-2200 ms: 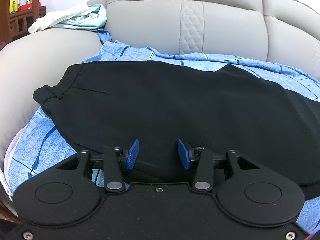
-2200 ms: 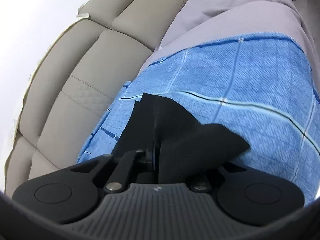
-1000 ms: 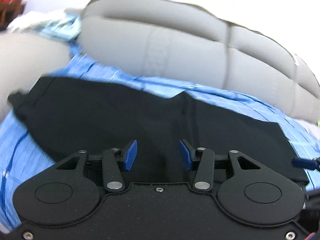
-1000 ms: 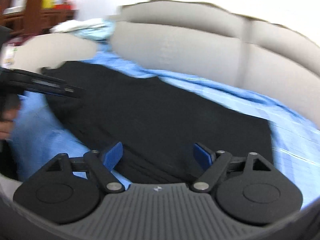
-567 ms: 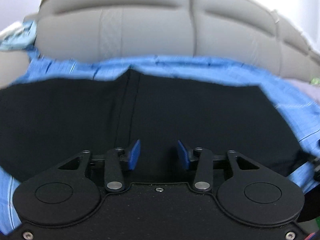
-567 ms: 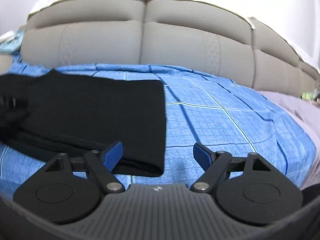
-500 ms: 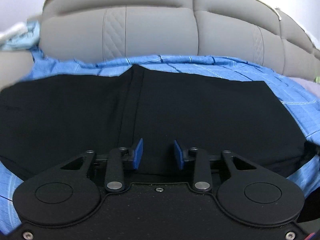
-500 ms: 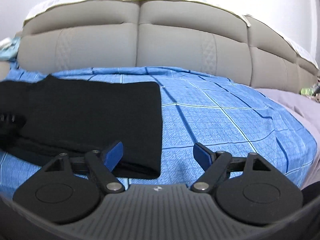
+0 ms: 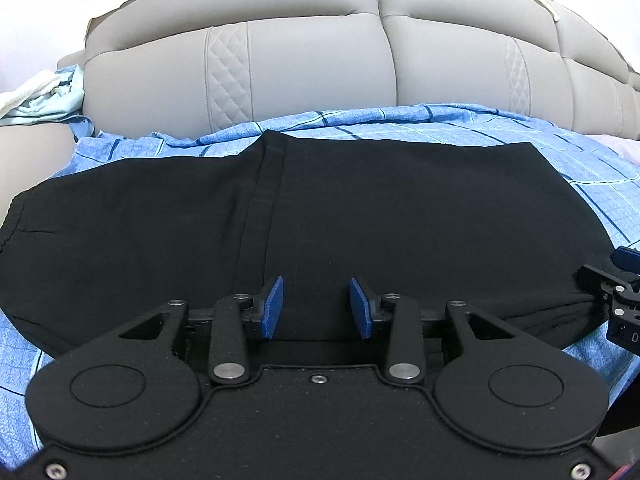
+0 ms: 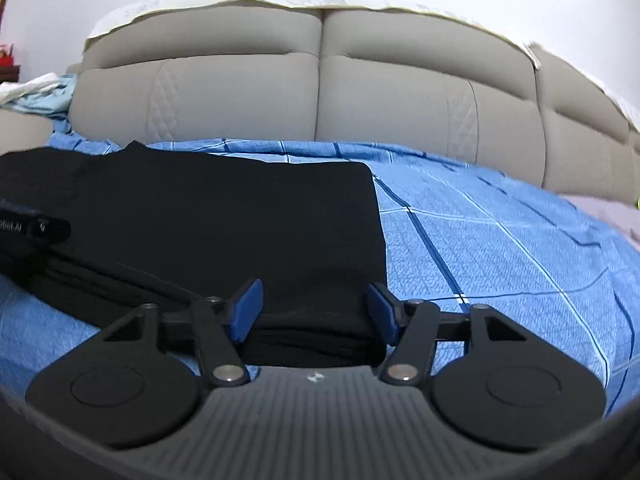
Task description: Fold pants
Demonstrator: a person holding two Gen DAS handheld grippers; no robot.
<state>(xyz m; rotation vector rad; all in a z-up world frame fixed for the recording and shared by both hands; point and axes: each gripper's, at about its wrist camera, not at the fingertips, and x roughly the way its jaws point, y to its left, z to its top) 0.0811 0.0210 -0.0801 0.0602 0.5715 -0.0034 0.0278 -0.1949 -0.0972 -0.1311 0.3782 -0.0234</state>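
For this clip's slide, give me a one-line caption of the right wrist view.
Open right gripper poised at the near edge of folded black pants lying on a blue checked sheet, grey headboard behind.

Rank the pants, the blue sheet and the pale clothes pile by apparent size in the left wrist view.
1. pants
2. blue sheet, partly hidden under the pants
3. pale clothes pile, farther away, so its true size is unsure

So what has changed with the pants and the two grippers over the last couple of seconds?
The right gripper, earlier shut on a bunched pant end, has carried it across, let go and now sits open at the folded edge. The black pants went from one long spread to a shorter doubled stack. The left gripper shifted rightward along the near edge, open throughout. The blue checked sheet and grey headboard are unchanged.
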